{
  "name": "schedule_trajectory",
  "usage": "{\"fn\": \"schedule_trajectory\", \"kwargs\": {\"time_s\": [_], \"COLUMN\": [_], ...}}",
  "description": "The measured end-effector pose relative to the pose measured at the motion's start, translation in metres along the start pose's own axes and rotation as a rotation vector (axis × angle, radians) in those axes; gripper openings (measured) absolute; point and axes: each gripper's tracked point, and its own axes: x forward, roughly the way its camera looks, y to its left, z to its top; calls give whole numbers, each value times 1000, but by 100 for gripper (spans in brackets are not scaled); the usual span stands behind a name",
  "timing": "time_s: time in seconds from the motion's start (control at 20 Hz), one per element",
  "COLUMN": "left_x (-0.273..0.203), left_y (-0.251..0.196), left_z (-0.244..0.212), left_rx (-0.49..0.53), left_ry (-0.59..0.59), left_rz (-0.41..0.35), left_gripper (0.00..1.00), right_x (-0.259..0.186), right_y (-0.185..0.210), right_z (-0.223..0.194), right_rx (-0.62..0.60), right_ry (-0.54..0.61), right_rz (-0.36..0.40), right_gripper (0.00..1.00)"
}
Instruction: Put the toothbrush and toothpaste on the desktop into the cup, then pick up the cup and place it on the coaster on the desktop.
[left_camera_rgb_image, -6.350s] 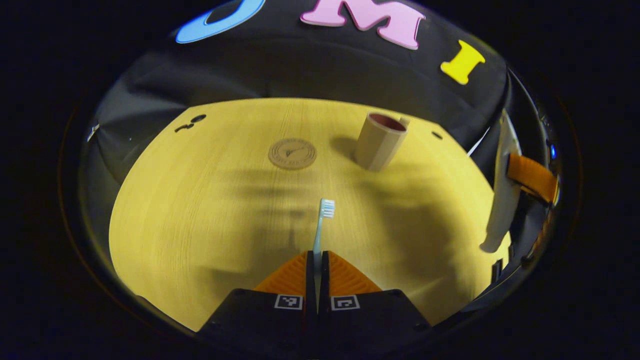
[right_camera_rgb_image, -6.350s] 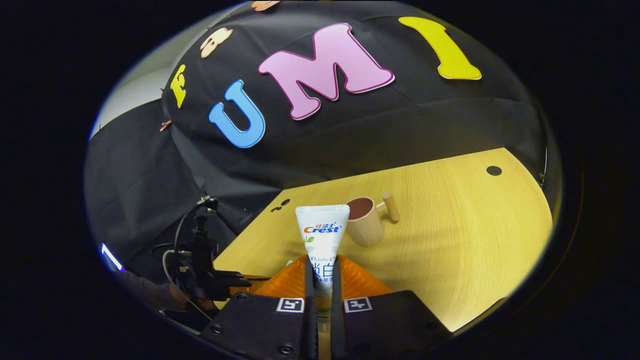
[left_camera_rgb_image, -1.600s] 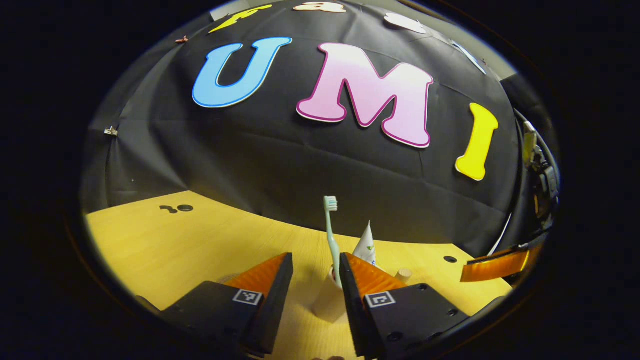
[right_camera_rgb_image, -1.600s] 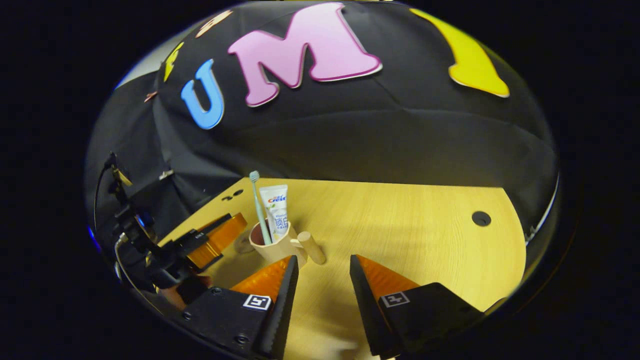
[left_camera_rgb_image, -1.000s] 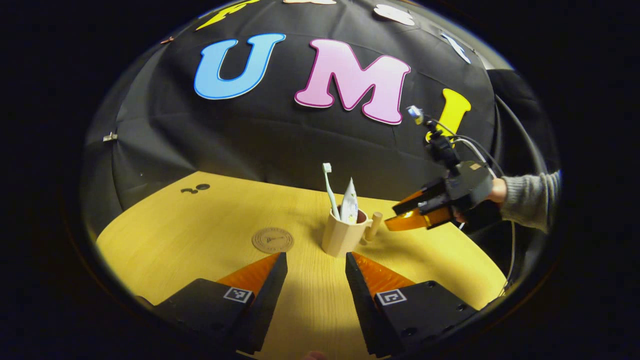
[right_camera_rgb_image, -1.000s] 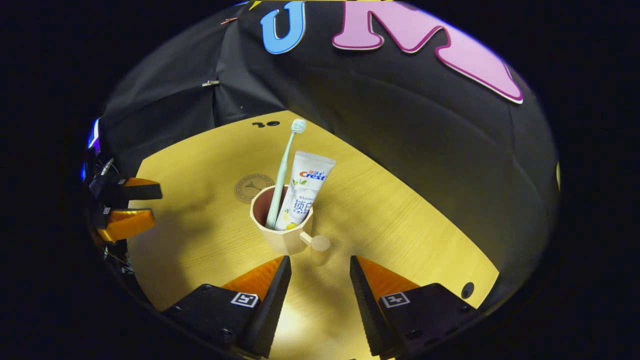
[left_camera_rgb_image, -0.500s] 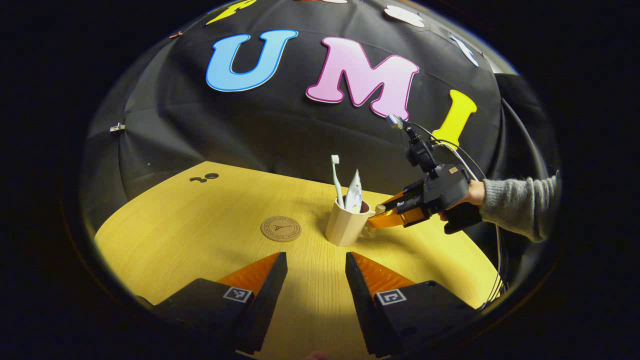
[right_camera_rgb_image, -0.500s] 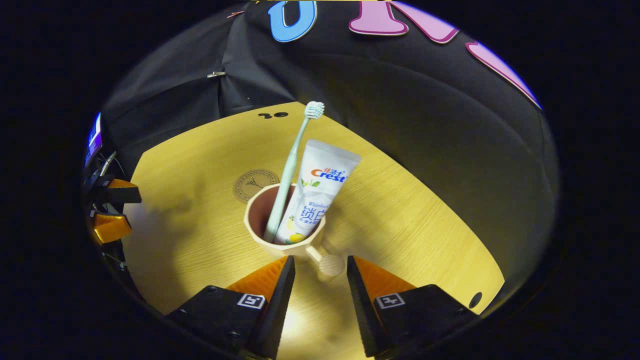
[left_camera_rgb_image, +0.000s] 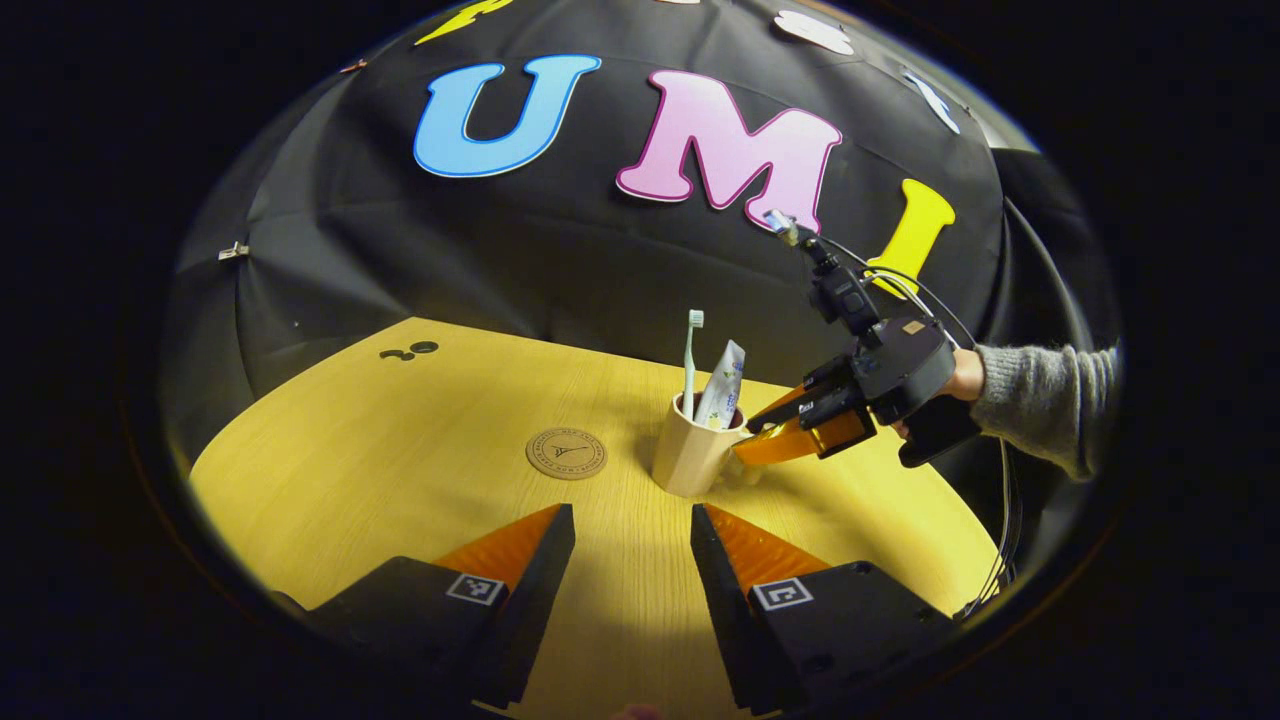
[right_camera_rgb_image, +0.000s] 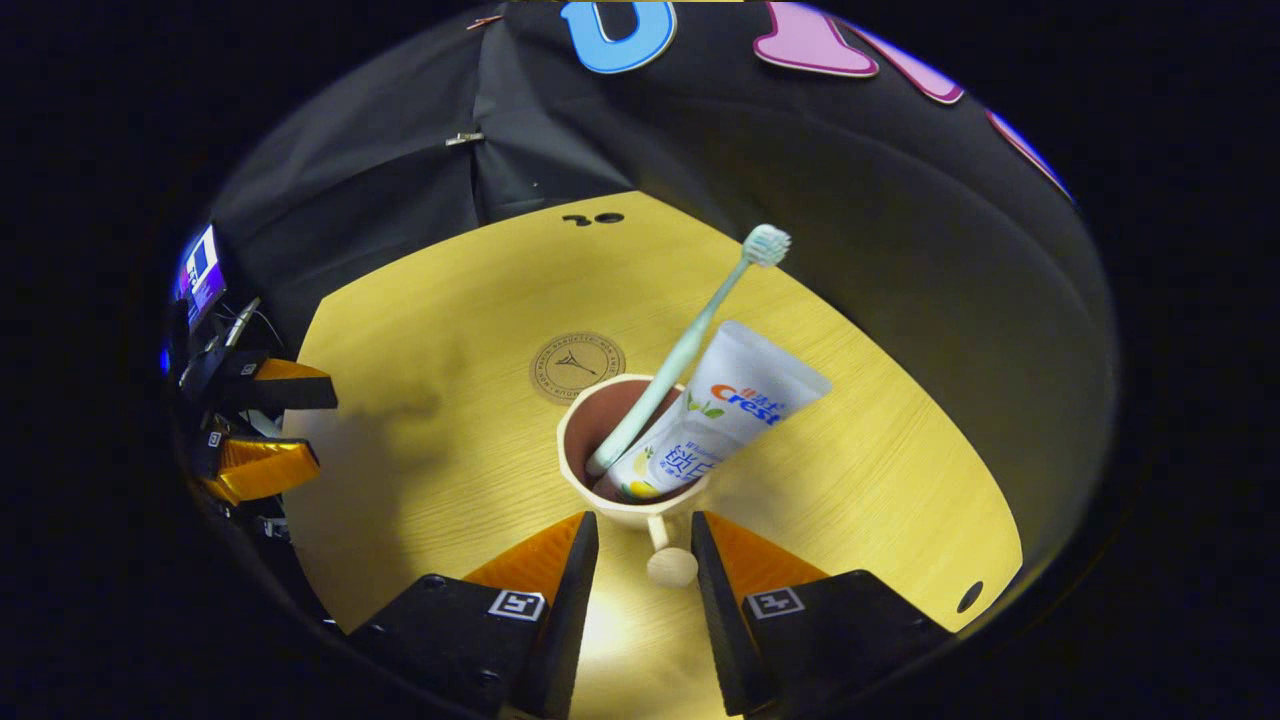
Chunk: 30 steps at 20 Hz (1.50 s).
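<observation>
Wooden desktop (right_camera_rgb_image: 880, 470): cup (right_camera_rgb_image: 622, 470) holds toothbrush (right_camera_rgb_image: 690, 345), "Crest" toothpaste (right_camera_rgb_image: 725, 410); my right gripper (right_camera_rgb_image: 643, 545) narrowly parted around cup handle (right_camera_rgb_image: 670, 565), left gripper (left_camera_rgb_image: 625, 535) wide, holding nothing.

A black cloth wall (left_camera_rgb_image: 560, 270) backs the yellow wooden table (left_camera_rgb_image: 380, 450) — a small lit screen (right_camera_rgb_image: 200, 262) glows beside it.

Desk (right_camera_rgb_image: 880, 470): pale wood grain, matt, at centre frame; cup (right_camera_rgb_image: 625, 505): smooth matt plastic by look; coaster (right_camera_rgb_image: 577, 367): dull, wood-like, printed; tube (right_camera_rgb_image: 720, 420): glossy plastic; toothbrush (right_camera_rgb_image: 690, 345): smooth plastic; sleeve (left_camera_rgb_image: 1045, 405), right edge: fuzzy knit; wall (left_camera_rgb_image: 560, 270): matt cloth.
</observation>
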Motion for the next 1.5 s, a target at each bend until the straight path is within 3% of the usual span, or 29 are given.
{"fn": "schedule_trajectory", "kwargs": {"time_s": [0.1, 0.2, 0.3, 0.35, 0.55, 0.8, 1.5], "left_x": [-1, -2, -1, -1, -2, -5, -38], "left_y": [6, 12, 18, 22, 34, 46, 97], "left_z": [3, 3, 2, 2, 2, 6, 12], "left_rx": [-7, -11, -16, -18, -34, -35, -22], "left_ry": [-4, -4, -1, 1, 4, -2, -10], "left_rz": [1, 4, 6, 8, 15, 2, -9], "left_gripper": [75, 76, 76, 76, 76, 76, 75], "right_x": [4, 2, 4, 2, 2, 3, 16], "right_y": [1, 5, 6, 7, 12, 21, 51], "right_z": [-6, -6, -7, -6, 0, 3, 76], "right_rx": [-7, 7, 33, 51, 53, 104, 155], "right_ry": [37, 56, 66, 63, 28, -18, -121], "right_rz": [-8, -12, -16, -21, -60, -133, -161], "right_gripper": [47, 23, 25, 17, 9, 9, 8]}}
